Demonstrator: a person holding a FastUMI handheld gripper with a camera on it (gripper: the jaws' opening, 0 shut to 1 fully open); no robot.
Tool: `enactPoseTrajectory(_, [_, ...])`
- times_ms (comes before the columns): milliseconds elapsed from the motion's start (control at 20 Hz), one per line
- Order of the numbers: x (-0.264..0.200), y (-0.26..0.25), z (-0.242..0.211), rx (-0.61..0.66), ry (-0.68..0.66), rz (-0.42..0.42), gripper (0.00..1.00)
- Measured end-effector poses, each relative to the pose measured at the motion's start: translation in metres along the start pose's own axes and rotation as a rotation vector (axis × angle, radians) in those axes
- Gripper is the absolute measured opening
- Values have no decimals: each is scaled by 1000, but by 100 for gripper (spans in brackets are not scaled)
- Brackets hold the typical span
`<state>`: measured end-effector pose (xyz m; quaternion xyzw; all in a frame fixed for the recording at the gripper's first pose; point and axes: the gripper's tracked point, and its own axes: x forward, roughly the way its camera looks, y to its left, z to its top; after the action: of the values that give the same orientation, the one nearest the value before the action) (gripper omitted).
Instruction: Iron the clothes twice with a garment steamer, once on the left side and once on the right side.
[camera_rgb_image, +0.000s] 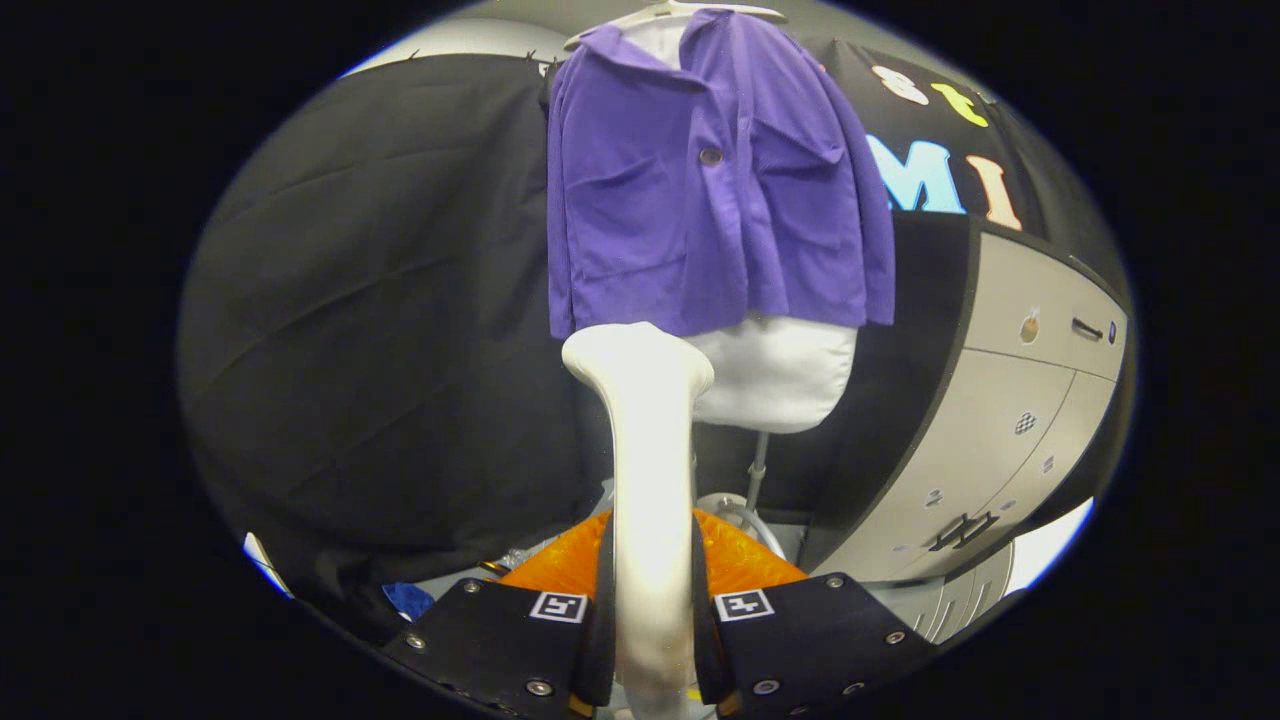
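Observation:
A purple shirt (700, 180) hangs on a white hanger (670, 15) over a white dress form (785, 375), straight ahead of the fingers. My gripper (651, 620) is shut on the handle of a white garment steamer (645, 450), which rises upright between the two black fingers (520, 640). The steamer's flared head (638, 358) reaches the shirt's lower left hem and overlaps it in the view; I cannot tell whether it touches the cloth. Orange finger parts (570, 565) flank the handle.
A thin metal stand pole (758, 470) holds the dress form, with a hose loop (750, 520) at its base. A grey cabinet (1010, 430) with drawers stands to the right. Black cloth (380, 300) hangs behind and to the left. A blue item (408, 600) lies low on the left.

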<state>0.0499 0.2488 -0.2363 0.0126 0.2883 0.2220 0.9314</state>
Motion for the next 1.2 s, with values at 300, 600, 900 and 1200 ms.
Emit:
enactPoseTrajectory(300, [-74,-49,79,43,-176,-63,32])
enactPoseTrajectory(600, [-143,-112,124,90,-332,-151,32])
enactPoseTrajectory(900, [-195,-172,133,118,-386,-232,32])
enactPoseTrajectory(1200, [-221,-216,129,176,-409,-304,32])
